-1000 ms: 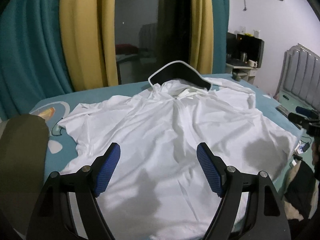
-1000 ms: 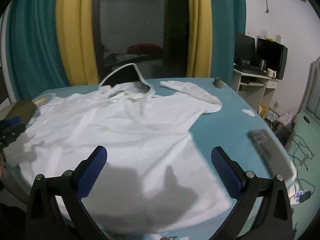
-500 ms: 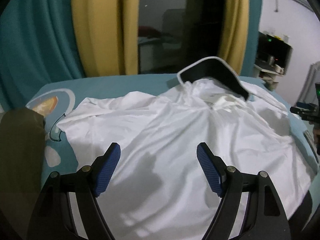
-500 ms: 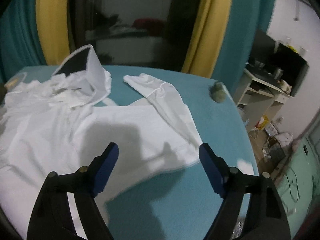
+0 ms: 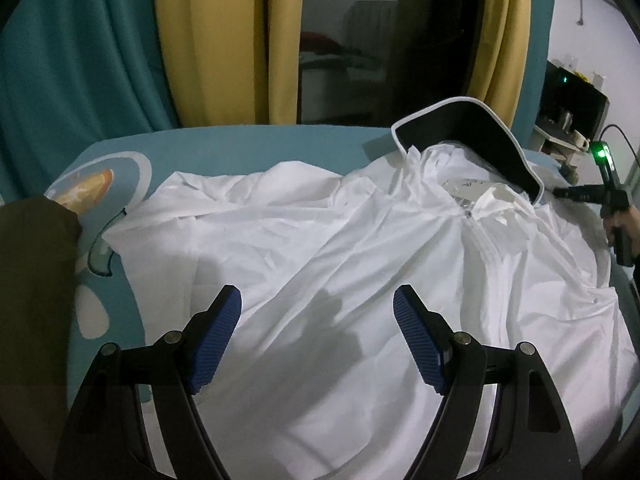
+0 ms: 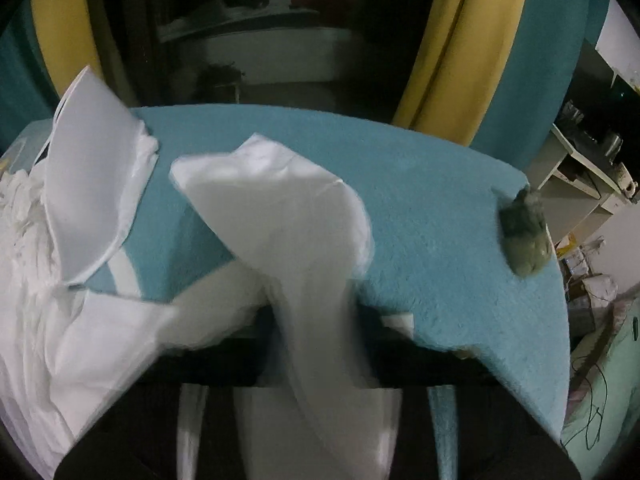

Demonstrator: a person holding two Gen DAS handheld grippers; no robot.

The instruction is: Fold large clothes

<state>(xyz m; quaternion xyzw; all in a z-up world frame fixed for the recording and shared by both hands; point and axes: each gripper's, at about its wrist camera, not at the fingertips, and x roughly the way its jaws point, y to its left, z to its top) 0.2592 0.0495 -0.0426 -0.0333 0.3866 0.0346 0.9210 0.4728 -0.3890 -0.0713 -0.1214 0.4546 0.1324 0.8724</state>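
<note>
A white hooded jacket [image 5: 360, 264] lies spread over the teal bed [image 6: 440, 208], filling the middle of the left view. The left gripper [image 5: 318, 336] hovers above it at lower centre – jaws wide apart, nothing between them. The right gripper [image 6: 316, 344] is clamped on the jacket's sleeve [image 6: 288, 216] – bunched at centre frame.

teal and mustard-yellow curtains [image 5: 132, 40] | dark night window glass [image 5: 344, 40] | white wall [image 5: 580, 20] | white desk [image 6: 576, 184]

Thin, matt white cloth jacket [image 5: 360, 264], creased; fuzzy teal fleece bed cover [image 6: 420, 184]; ribbed blue rubbery pads [image 5: 416, 344] on matt black plastic.
</note>
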